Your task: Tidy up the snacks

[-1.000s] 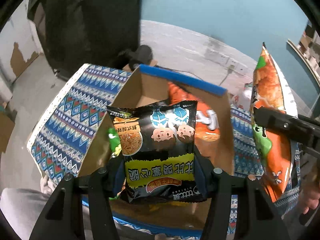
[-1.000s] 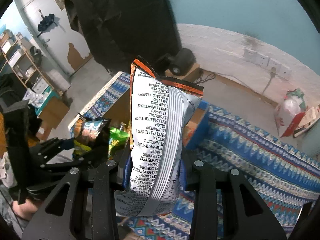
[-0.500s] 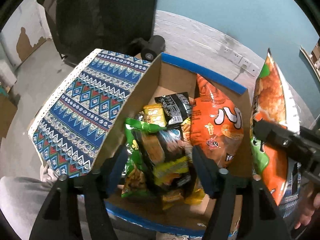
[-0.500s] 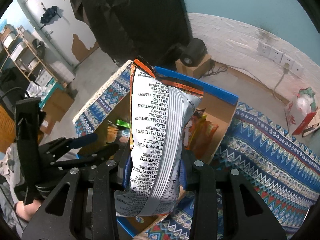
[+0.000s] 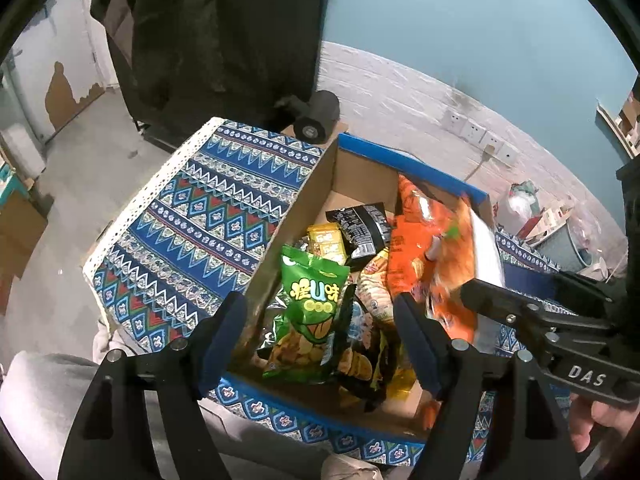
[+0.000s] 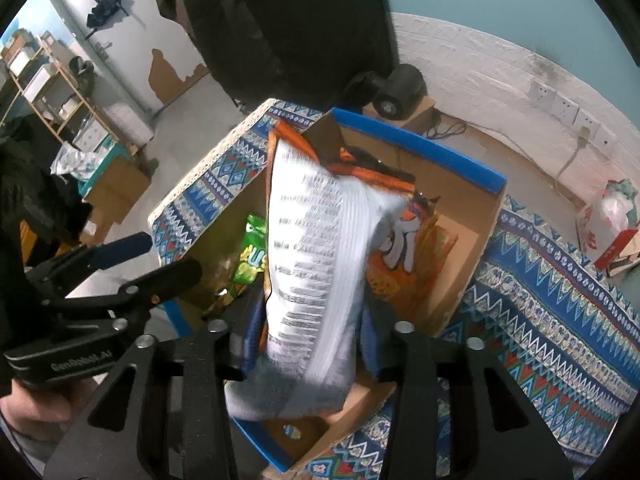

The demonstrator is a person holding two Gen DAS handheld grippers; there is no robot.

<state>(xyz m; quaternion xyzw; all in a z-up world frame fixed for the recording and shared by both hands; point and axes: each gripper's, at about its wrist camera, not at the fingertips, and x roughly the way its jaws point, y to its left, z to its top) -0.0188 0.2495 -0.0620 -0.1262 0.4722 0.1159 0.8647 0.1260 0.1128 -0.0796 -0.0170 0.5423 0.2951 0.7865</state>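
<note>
Ok, my R gripper [image 6: 310, 332] clamps the orange chip bag [image 6: 316, 280] over the cardboard box [image 5: 360, 168], L gripper [image 5: 320, 340] spread wide w/ nothing in it, green snack bag [image 5: 310, 316] + other packs crowding inside, patterned cloth [image 5: 208, 232] beside.

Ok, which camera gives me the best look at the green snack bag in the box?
Left wrist view: the green snack bag lies face-up between the open left gripper fingers, print readable. In the right wrist view only a sliver shows beside the white-backed chip bag.
</note>
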